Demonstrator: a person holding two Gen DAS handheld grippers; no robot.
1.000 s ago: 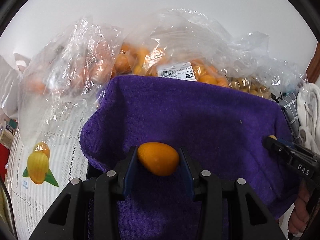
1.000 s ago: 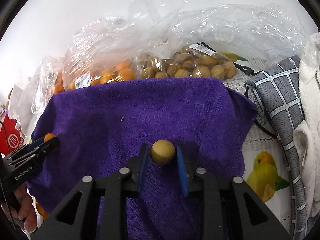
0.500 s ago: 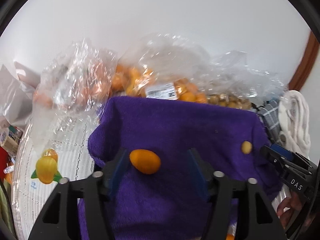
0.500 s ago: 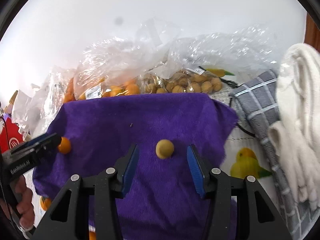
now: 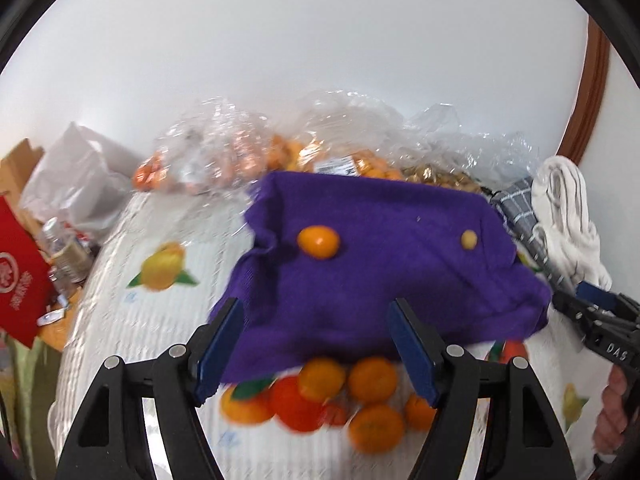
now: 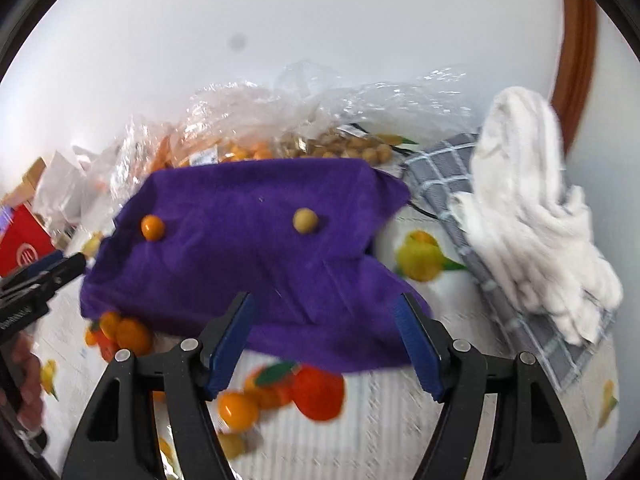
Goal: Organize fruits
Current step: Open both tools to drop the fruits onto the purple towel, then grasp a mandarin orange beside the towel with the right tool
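Note:
A purple towel (image 5: 380, 280) (image 6: 260, 272) lies spread on the white fruit-print tablecloth. An orange kumquat (image 5: 319, 242) (image 6: 152, 227) rests on its left part and a small tan longan (image 5: 469, 239) (image 6: 305, 221) on its right part. My left gripper (image 5: 316, 316) hangs back above the towel's near edge, jaws opening, nothing between them. My right gripper (image 6: 324, 308) likewise stands off from the longan, jaws opening and empty. Each gripper shows at the edge of the other's view, the right gripper (image 5: 592, 316) and the left gripper (image 6: 48, 272).
Several loose kumquats (image 5: 372, 380) (image 6: 128, 332) lie at the towel's near edge. Clear bags of orange fruit (image 5: 280, 152) and longans (image 6: 340, 148) stand behind it by the wall. A white towel (image 6: 528, 208) on a grey checked cloth (image 6: 440, 168) lies right; a red box (image 5: 16, 272) stands left.
Both grippers have let go of their fruit, opened wide, and pulled back and up. The kumquat and the longan stay on the purple towel.

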